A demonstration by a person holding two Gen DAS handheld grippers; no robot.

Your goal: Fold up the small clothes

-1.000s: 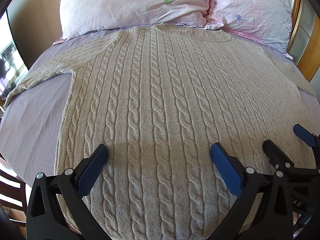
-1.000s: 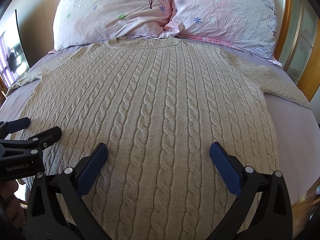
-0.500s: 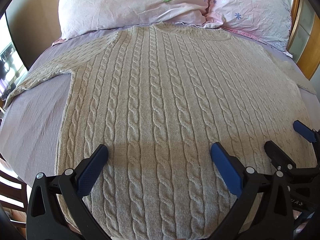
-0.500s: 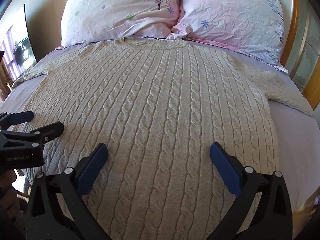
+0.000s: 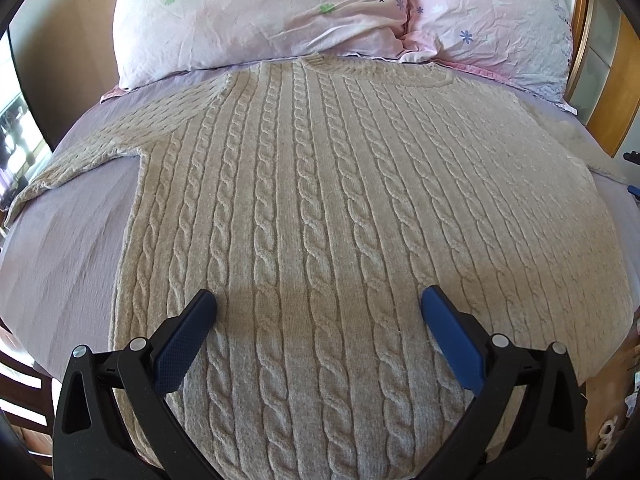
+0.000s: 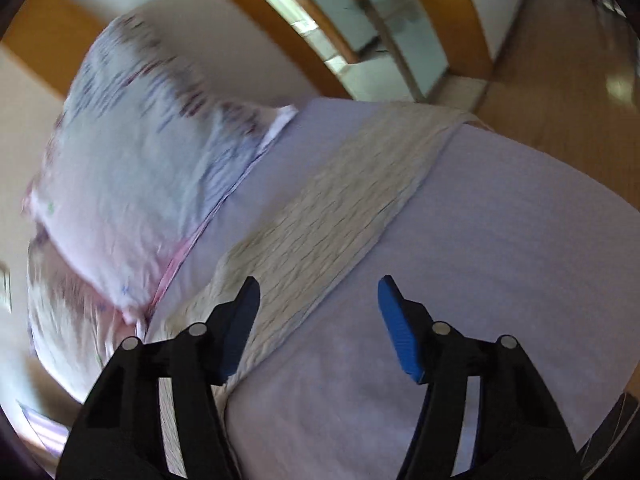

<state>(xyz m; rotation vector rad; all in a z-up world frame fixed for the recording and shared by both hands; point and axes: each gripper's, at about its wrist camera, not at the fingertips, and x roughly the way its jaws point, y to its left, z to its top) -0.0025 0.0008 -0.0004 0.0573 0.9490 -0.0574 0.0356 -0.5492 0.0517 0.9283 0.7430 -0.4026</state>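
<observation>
A beige cable-knit sweater (image 5: 332, 208) lies flat, front up, on a lilac bed sheet (image 5: 64, 248), neck toward the pillows, both sleeves spread out sideways. My left gripper (image 5: 318, 308) is open and empty, hovering over the sweater's lower body. In the blurred right wrist view, my right gripper (image 6: 318, 300) is open and empty above the sweater's right sleeve (image 6: 332, 208), which runs diagonally over the sheet (image 6: 500, 248) to the bed's edge. A bit of the right gripper shows at the right edge of the left wrist view (image 5: 632, 190).
Two pink flowered pillows (image 5: 264, 12) lie at the head of the bed; one shows in the right wrist view (image 6: 132, 184). A wooden-framed glass wardrobe (image 6: 360, 28) and wooden floor (image 6: 560, 80) lie to the bed's right. A chair (image 5: 20, 392) stands at lower left.
My right gripper has swung sharply right, from over the sweater's lower body to over its right sleeve, and narrowed slightly. The left gripper has barely moved.
</observation>
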